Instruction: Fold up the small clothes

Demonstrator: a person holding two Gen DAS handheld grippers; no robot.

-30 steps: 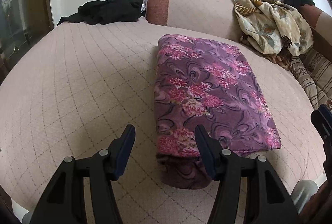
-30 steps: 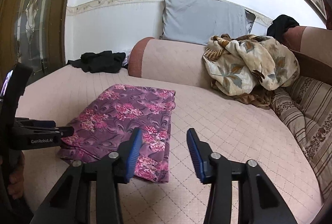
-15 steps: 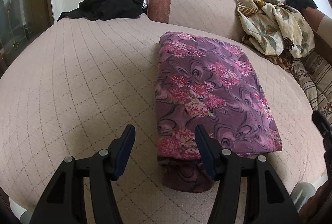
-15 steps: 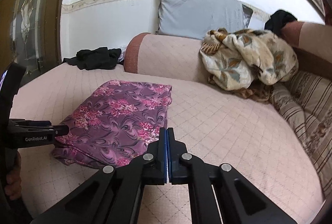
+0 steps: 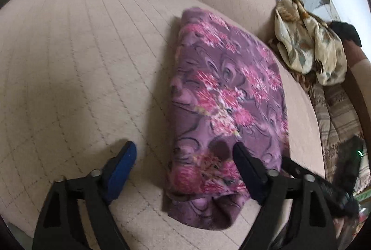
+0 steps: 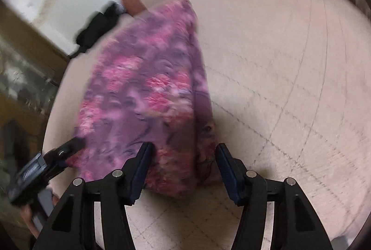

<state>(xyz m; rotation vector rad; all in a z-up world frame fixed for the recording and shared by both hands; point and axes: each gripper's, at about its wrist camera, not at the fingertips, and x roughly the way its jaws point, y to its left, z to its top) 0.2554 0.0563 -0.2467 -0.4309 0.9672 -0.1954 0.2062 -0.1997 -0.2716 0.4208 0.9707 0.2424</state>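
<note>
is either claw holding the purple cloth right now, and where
Nothing is held. Both the left claw and right claw stand open over the near end of the purple floral cloth, pads not pressing it.

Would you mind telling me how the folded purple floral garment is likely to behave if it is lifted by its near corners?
The purple floral garment looks soft and layered, so it would probably sag between the grip points. Its near edge already bulges unevenly, so layers may slip apart. It seems light and unlikely to roll on the quilted sofa cover.
</note>
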